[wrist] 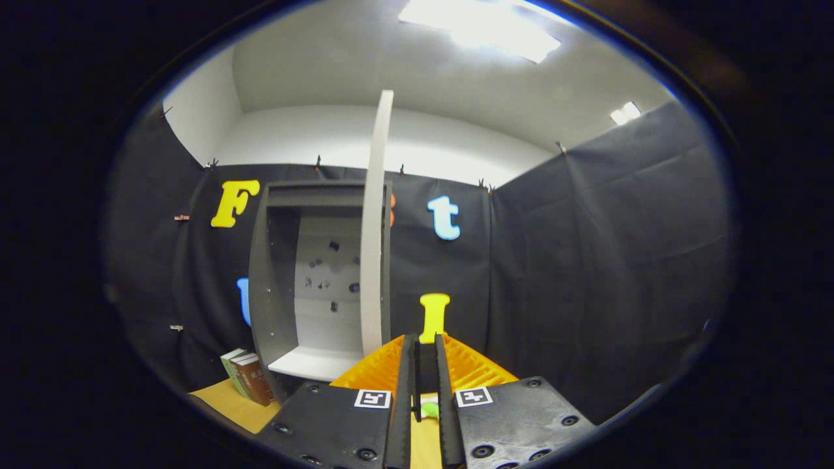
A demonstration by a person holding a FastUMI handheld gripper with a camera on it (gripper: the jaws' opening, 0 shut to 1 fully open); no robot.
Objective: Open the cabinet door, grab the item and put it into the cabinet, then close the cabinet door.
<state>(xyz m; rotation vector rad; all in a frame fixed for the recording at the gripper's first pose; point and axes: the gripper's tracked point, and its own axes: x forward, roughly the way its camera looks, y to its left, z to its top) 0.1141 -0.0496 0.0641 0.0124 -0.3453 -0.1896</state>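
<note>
Beyond gripper (425, 352), cabinet (313, 280) door (374, 228) open; jaws nearly together, pinching nothing.

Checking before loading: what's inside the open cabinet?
The cabinet shows a bare white shelf and small dark marks on its back panel. Its open door hides the right part.

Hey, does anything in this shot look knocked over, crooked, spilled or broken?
Nothing stands out. The cabinet stands upright with its door swung open toward the camera, and the books lean beside it on the table. The gripper has its fingers nearly closed, with a small green item showing low between them.
</note>
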